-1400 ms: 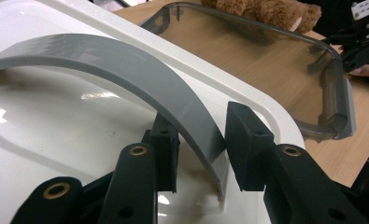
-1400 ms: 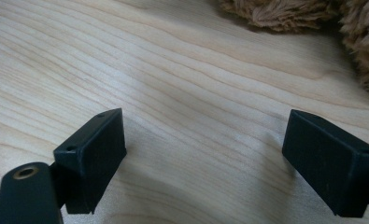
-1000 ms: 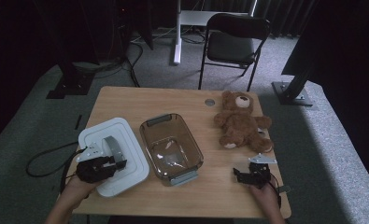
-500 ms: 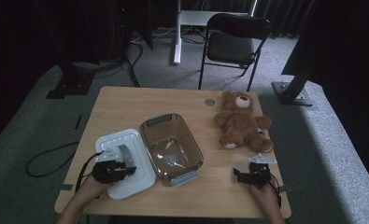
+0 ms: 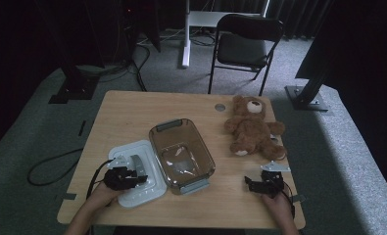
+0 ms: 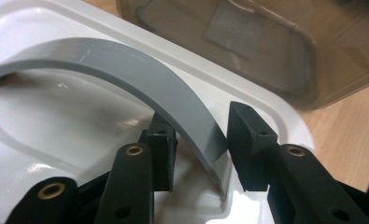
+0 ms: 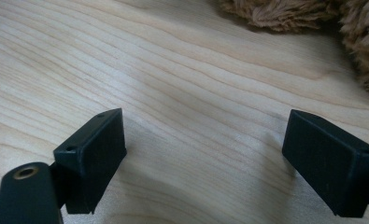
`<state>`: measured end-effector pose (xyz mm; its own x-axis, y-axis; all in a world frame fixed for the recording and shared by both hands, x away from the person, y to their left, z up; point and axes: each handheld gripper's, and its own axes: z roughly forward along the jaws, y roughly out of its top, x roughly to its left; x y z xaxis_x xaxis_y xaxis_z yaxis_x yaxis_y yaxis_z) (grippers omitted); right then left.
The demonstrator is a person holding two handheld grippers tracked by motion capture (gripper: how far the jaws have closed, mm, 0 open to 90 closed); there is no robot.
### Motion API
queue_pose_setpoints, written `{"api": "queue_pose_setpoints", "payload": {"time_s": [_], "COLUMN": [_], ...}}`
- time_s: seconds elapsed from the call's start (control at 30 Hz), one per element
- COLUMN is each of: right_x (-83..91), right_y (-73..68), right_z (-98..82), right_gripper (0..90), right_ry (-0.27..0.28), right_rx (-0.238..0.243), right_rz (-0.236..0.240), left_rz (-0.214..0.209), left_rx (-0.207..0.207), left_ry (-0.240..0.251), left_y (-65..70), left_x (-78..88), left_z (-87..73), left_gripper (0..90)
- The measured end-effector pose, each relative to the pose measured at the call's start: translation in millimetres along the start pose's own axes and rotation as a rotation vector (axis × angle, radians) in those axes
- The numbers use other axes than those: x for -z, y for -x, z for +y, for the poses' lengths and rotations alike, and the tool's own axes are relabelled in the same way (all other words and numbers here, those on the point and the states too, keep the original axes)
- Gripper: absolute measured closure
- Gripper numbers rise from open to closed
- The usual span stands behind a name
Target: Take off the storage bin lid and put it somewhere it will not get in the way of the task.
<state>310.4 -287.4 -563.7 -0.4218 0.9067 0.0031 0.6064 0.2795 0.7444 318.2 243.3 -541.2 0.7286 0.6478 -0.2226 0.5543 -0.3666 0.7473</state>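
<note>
Left tongs point(image 6: 198, 140) straddle the lid's point(image 6: 56, 121) grey handle point(image 6: 140, 84), jaws just easing apart, one gap visible. Right tongs point(image 7: 203, 158) wide open, empty, on surface point(image 7: 182, 70).

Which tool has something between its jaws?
The left tool: the lid's grey handle runs between its jaws. The right tool has bare table between them.

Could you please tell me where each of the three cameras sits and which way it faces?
High view: above the person's side, facing forward and down on the table; forearms and both tongs show.
Left gripper view: rides the left tongs, facing the white lid and its grey handle; black jaws show.
Right gripper view: rides the right tongs, facing bare wood; open jaws show.
Shared: teddy bear, also in the right gripper view.
</note>
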Motion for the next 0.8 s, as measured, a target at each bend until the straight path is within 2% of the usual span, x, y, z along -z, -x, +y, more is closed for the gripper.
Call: {"api": "queue_pose_setpoints", "payload": {"time_s": [0.03,0.13,0.17,0.23,0.27,0.37,0.4,0.5,0.57,0.7,0.8], "right_x": [0.0,0.0,0.0,0.0,0.0,0.0,0.0,0.0,0.0,0.0,0.0], "right_y": [0.0,0.0,0.0,0.0,0.0,0.0,0.0,0.0,-0.1,0.1,0.1], "right_z": [0.0,0.0,0.0,0.0,0.0,0.0,0.0,0.0,0.0,0.0,0.0], "right_gripper": [12.5,12.5,12.5,12.5,12.5,12.5,12.5,12.5,12.5,12.5,12.5], "right_ry": [0.000,0.000,0.000,0.000,0.000,0.000,0.000,0.000,0.000,0.000,0.000], "right_rx": [0.000,0.000,0.000,0.000,0.000,0.000,0.000,0.000,-0.001,0.001,0.001], "right_rz": [0.000,0.000,0.000,0.000,0.000,0.000,0.000,0.000,0.000,0.000,0.000], "left_rz": [-0.001,0.046,0.044,0.061,0.075,0.082,0.082,0.114,0.147,0.171,0.172], "left_rx": [0.004,0.006,0.011,0.022,0.018,0.020,0.022,0.027,0.020,0.021,0.024], "left_ry": [-0.001,-0.010,0.006,0.006,0.003,0.014,0.020,0.006,0.006,-0.001,0.003], "left_y": [-1.2,-3.5,-4.4,-4.9,-5.0,-5.5,-5.4,-5.2,-5.3,-5.2,-3.7], "left_x": [-0.9,-3.3,-3.1,-2.8,-2.3,1.8,2.9,6.0,8.4,12.1,16.5], "left_z": [0.1,0.9,0.7,1.4,1.6,1.2,1.1,1.1,-0.3,-3.0,-5.5], "left_gripper": [63.5,60.6,58.8,44.0,40.4,28.8,28.3,18.5,18.5,14.2,10.4]}}
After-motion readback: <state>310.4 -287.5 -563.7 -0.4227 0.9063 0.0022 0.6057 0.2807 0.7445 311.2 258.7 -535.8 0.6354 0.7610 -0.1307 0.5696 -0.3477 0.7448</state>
